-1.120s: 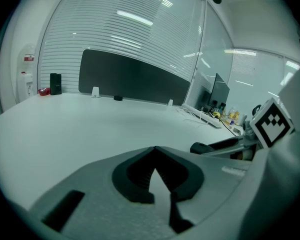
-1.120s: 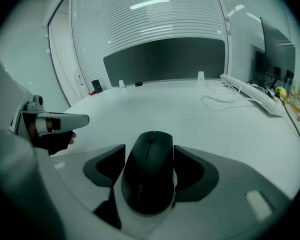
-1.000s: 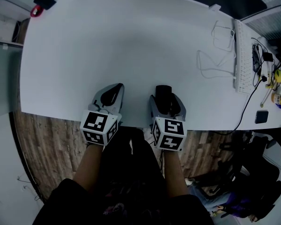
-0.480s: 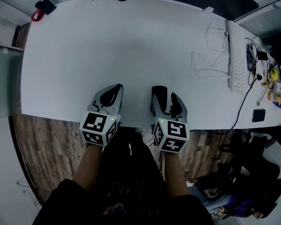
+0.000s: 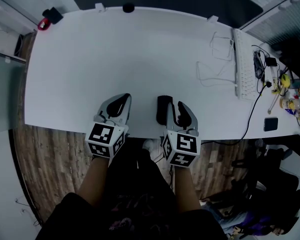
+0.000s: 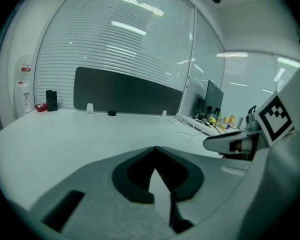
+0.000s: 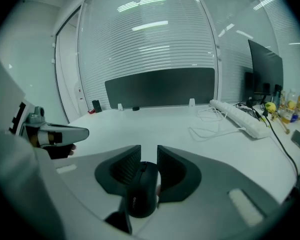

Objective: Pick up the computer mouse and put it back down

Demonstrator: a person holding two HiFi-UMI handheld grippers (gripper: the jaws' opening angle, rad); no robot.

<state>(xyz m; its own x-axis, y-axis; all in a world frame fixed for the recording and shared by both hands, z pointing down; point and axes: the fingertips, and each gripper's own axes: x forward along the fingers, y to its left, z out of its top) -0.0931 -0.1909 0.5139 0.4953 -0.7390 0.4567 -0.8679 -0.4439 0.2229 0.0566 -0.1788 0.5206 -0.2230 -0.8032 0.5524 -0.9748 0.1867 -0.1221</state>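
1. Fingers (image 7: 172,171) of the right gripper (image 7: 149,154) are closing, with both pads against the black computer mouse (image 7: 141,191) between them.
2. From the head view, the computer mouse (image 5: 163,109) is over the near edge of the white tabletop (image 5: 140,54).
3. On the left gripper (image 6: 155,151), the fingers (image 6: 135,176) meet tip to tip with nothing between them.

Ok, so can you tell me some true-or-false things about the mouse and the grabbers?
1. The computer mouse is black. True.
2. The mouse sits between the left gripper's jaws. False: it is between the right gripper's jaws, which are closing on it.
3. The left gripper's jaws are together, holding nothing. True.
4. The white keyboard lies at the table's left end. False: it lies at the right end.
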